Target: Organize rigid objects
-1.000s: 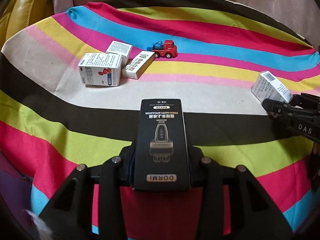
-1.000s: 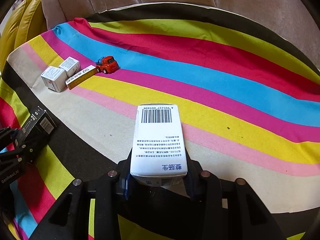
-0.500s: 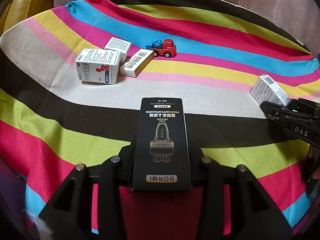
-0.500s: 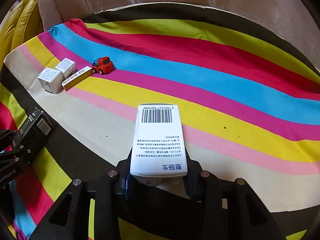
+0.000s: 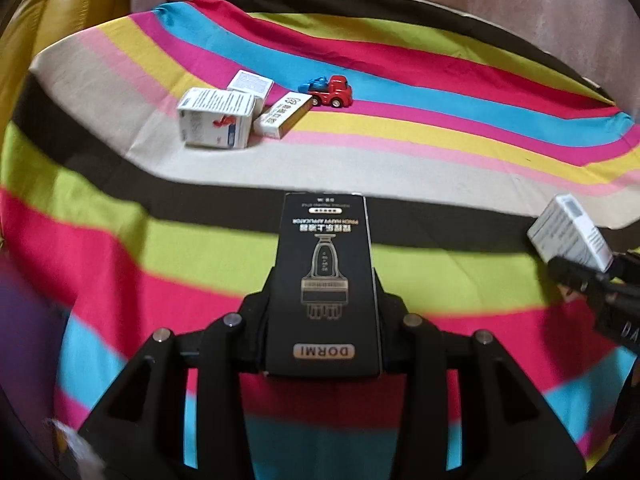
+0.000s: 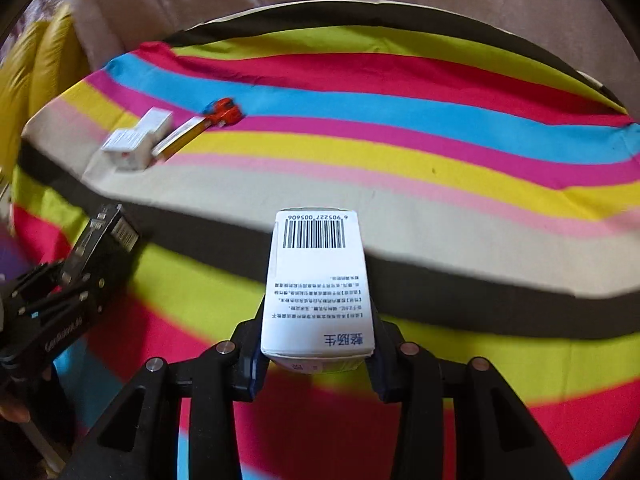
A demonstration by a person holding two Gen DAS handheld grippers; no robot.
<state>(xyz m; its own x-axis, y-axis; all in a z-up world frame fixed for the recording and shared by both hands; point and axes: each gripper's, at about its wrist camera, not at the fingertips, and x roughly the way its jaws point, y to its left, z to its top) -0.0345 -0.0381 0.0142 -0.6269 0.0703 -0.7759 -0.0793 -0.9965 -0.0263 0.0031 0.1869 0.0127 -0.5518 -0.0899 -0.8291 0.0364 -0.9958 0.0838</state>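
A: Both boxes airborne: left gripper (image 5: 324, 320) clamps the black box (image 5: 325, 280), right gripper (image 6: 316, 344) the white box (image 6: 318, 288), both short of the toy truck (image 5: 330, 91)

B: Carry step, I reckon; next, set them beside the cluster by that truck

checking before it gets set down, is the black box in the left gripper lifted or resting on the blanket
Lifted. The left gripper is shut on the black box, which sticks out above the striped blanket without touching it.

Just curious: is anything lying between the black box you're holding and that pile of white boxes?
Nothing: in the left wrist view only bare striped cloth separates the black box from the white boxes.
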